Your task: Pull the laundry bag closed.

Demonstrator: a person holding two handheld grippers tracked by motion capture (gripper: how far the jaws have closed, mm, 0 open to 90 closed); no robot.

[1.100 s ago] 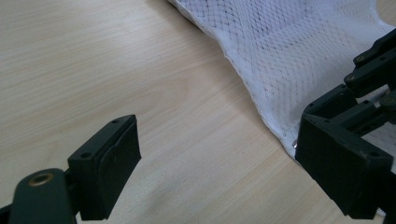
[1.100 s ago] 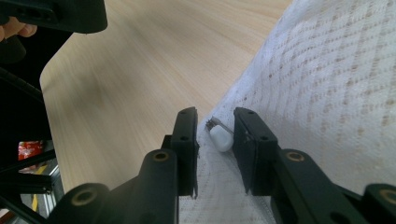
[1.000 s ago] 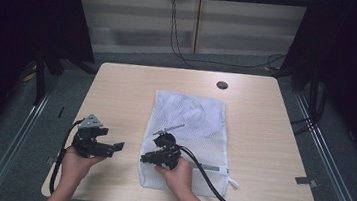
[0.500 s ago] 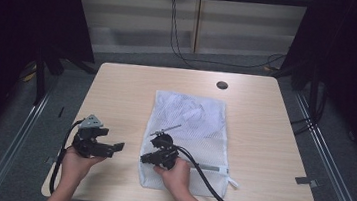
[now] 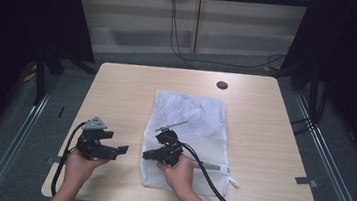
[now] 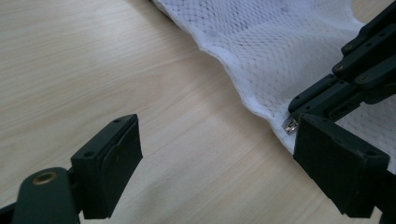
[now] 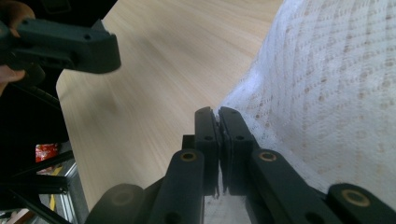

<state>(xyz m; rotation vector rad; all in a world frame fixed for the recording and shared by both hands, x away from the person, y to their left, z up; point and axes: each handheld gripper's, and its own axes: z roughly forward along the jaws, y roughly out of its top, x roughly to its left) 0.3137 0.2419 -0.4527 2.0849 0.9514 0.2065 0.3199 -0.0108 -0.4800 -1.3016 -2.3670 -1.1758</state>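
Observation:
A white mesh laundry bag [image 5: 190, 117] lies flat on the wooden table [image 5: 127, 90]. My right gripper [image 5: 146, 154] points left at the bag's lower left edge. Its jaws have just been closing and now stand pressed together [image 7: 217, 114] on the hem, beside the mesh [image 7: 336, 93]. In the left gripper view a small metal zipper pull [image 6: 290, 125] pokes out at the right gripper's tips [image 6: 299, 112], at the bag's edge [image 6: 280, 46]. My left gripper [image 5: 115, 143] stands open [image 6: 215, 140] over bare wood, facing the right one, a short gap away, holding nothing.
A dark round grommet [image 5: 222, 85] sits at the table's far edge. The right gripper's black cable [image 5: 208, 179] trails over the bag toward the front edge. Tape tabs [image 5: 305, 181] mark the table's sides. Metal rails [image 5: 336, 162] run along the floor.
The right gripper's jaws have drawn together at the bag's left edge, and that hand has shifted slightly. The left hand and the bag have stayed where they were.

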